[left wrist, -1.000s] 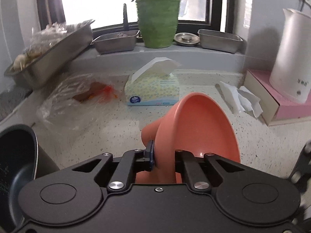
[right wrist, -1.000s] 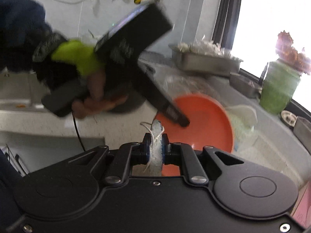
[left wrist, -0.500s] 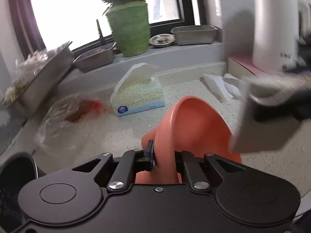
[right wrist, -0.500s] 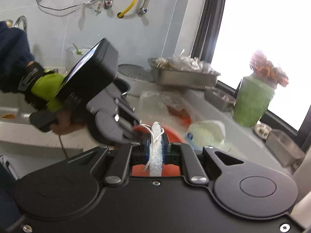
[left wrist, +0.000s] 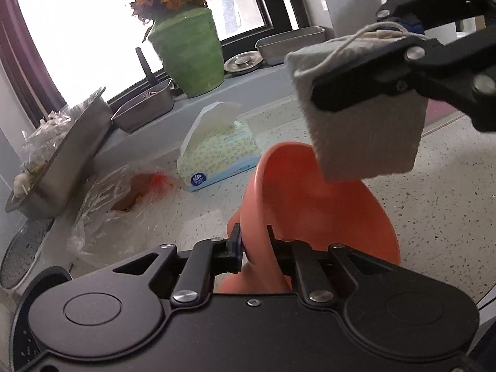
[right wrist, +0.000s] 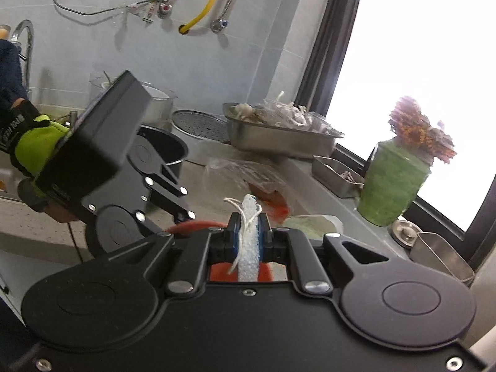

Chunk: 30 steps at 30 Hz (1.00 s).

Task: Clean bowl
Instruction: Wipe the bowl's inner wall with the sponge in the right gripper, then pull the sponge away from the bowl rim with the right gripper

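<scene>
The speckled counter [left wrist: 440, 192] lies bare to the right of the orange bowl [left wrist: 328, 210], so a gripper could pass there, though the sponge [left wrist: 362, 124] clamped in the right gripper [left wrist: 387, 59] hangs over the bowl's far rim and blocks the way in from above. Beyond the bowl a tissue box [left wrist: 217, 155] stands in the way, with a crumpled plastic bag [left wrist: 121, 204] to its left. The left side is crowded by a tilted steel tray [left wrist: 62, 167], a dark pot [right wrist: 161, 148] and the sill's green vase [left wrist: 192, 52].

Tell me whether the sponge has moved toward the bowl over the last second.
Yes. The sponge, absent from the left wrist view before, now hangs over the bowl rim, in front of the tissue box.
</scene>
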Tool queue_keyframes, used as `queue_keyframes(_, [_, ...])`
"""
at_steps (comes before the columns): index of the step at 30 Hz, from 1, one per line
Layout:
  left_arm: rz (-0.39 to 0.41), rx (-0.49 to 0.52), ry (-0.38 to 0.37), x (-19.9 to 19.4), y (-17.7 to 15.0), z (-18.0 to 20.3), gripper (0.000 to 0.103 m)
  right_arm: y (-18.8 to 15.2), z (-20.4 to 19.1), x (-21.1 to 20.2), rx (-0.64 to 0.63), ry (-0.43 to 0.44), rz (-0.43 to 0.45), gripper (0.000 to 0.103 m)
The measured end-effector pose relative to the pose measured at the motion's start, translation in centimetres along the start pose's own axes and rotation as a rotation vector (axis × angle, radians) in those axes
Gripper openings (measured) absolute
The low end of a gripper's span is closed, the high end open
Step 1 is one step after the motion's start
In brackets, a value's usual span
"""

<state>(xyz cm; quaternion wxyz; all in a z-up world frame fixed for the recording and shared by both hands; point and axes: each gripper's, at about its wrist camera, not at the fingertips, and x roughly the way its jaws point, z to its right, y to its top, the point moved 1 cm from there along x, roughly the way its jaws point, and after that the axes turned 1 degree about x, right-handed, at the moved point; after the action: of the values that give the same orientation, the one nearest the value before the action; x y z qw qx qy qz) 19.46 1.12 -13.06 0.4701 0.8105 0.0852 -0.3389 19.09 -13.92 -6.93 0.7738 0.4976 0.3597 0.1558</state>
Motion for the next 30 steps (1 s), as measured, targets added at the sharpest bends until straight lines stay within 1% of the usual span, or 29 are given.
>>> queue_keyframes(3, [-0.009,-0.039,-0.012,0.1,0.0,-0.6,0.012,-0.2,0.6,0.4,0.014,-0.013,-0.008,0.012])
queue_keyframes(6, [-0.030,-0.109,-0.029,0.5,-0.3,-1.8,0.013,-1.1,1.2,0.9,0.060,-0.012,-0.039,0.012])
queue_keyframes(10, [-0.035,-0.136,-0.028,0.7,-0.5,-2.3,0.013,-2.0,1.9,0.8,0.138,0.002,-0.052,0.012])
queue_keyframes(16, [-0.049,-0.198,-0.036,1.1,-0.6,-3.2,0.013,-3.5,2.3,0.0,0.161,-0.006,-0.089,0.012])
queue_keyframes(22, [-0.058,-0.216,-0.036,1.3,-0.7,-3.6,0.014,-5.5,2.1,-0.4,0.170,-0.010,-0.143,0.012])
queue_keyframes(30, [-0.069,-0.236,-0.040,1.4,-0.9,-3.9,0.015,-7.6,2.0,0.3,0.188,-0.021,-0.202,0.012])
